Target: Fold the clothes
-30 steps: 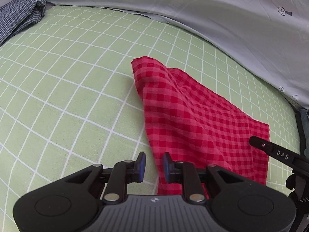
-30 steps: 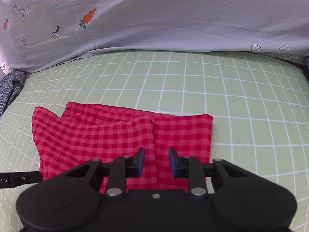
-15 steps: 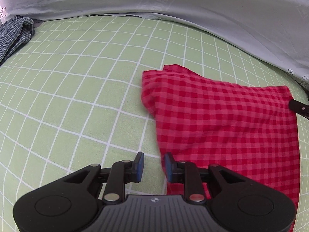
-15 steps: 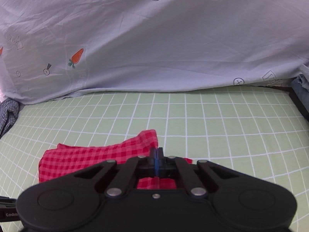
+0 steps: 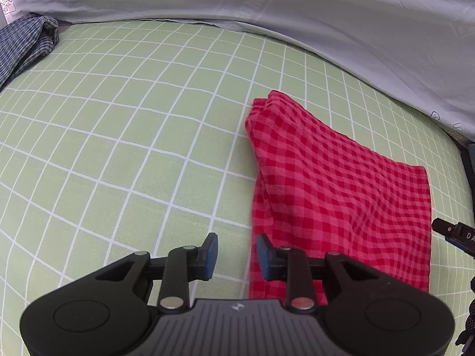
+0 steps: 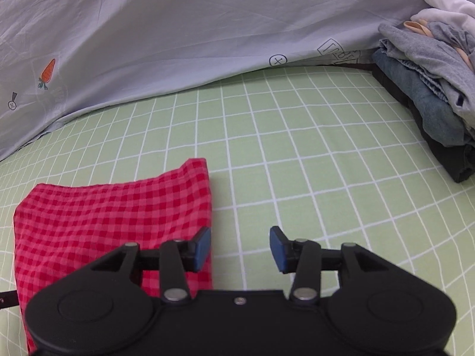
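Note:
A red checked cloth [image 5: 341,184] lies folded flat on the green grid bed sheet [image 5: 118,136]. It also shows in the right wrist view [image 6: 112,216]. My left gripper [image 5: 236,255] is open and empty, low over the cloth's near left edge. My right gripper [image 6: 240,247] is open and empty, just right of the cloth's right edge, its left fingertip [image 6: 202,246] over that edge.
A grey carrot-print duvet [image 6: 178,29] lies along the back of the bed. A stack of folded clothes [image 6: 430,83] sits at the right. A dark checked garment [image 5: 23,44] lies at the far left.
The right gripper, shut on the cloth's edge half a second ago, has opened and let it go. The cloth now lies flat. The left gripper stayed open.

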